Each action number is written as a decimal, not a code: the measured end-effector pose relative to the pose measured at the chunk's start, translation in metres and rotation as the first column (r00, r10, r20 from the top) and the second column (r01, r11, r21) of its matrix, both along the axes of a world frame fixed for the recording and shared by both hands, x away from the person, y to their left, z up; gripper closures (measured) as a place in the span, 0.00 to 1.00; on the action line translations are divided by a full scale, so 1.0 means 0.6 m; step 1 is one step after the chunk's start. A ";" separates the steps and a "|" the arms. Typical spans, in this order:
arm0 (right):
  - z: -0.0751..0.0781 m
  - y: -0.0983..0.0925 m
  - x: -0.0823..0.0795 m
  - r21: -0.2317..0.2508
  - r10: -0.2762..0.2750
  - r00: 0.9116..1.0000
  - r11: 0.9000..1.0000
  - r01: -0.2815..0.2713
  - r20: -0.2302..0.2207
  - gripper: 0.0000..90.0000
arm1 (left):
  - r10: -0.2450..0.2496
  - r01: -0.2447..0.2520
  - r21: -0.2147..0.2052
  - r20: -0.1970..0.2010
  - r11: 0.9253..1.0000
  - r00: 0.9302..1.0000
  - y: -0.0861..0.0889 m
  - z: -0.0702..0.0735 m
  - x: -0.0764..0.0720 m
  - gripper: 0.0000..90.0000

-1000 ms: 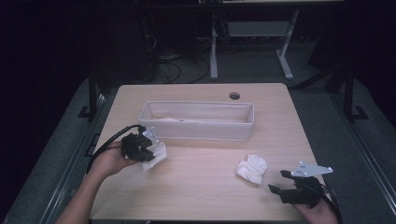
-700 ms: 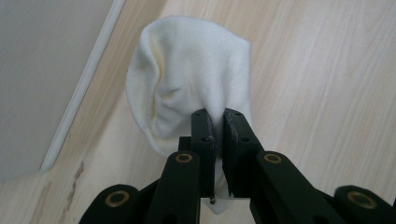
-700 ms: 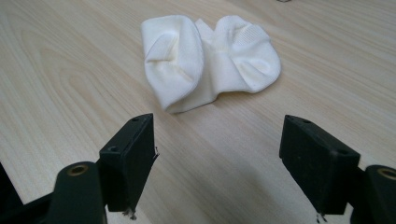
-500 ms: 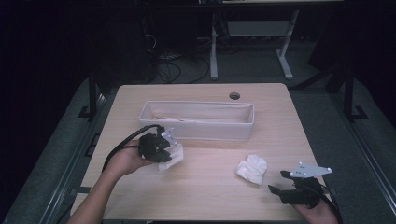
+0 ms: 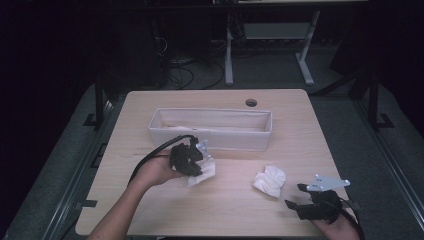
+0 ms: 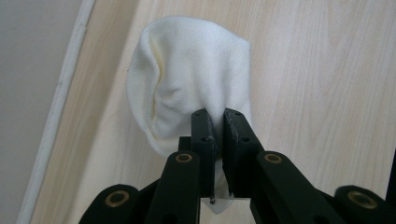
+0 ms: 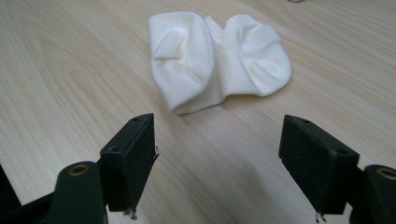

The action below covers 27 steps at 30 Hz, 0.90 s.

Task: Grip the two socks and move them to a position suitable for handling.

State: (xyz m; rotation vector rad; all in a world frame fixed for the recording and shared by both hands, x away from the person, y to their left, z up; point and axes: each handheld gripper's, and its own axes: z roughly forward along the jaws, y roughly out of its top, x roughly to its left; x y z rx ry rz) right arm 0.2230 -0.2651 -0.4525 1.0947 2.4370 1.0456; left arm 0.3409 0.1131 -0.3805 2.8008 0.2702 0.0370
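Your left gripper (image 6: 215,122) pinches only the sock's (image 6: 187,88) edge; it may slip out short of the bin (image 5: 210,128). Your right gripper (image 7: 219,163) is spread wide.

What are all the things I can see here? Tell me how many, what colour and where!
Held sock: one, white, pinched in the left tool, just above the table in front of the bin.
Loose sock: one, white, crumpled on the table's right half.
Bin: one, pale grey, long and open, across the table's middle.
Table: one, light wood, with a round hole near its far edge.
Left tool: one, black, shut on the held sock.
Right tool: one, black, jaws open, near the table's front right, facing the loose sock.
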 end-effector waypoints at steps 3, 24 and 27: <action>-0.001 0.002 -0.001 -0.003 0.000 1.000 1.000 0.000 -0.008 0.29 | -0.016 0.016 0.004 -0.021 1.000 1.000 -0.015 -0.011 0.001 0.93; 0.003 -0.002 -0.006 0.003 -0.008 1.000 1.000 0.008 -0.001 0.29 | -0.063 0.070 0.079 -0.083 0.994 0.995 -0.093 -0.066 0.019 0.93; 0.002 -0.001 -0.005 -0.002 -0.005 1.000 1.000 0.005 -0.001 0.29 | -0.046 0.054 0.082 -0.092 0.995 0.995 -0.095 -0.066 0.020 0.84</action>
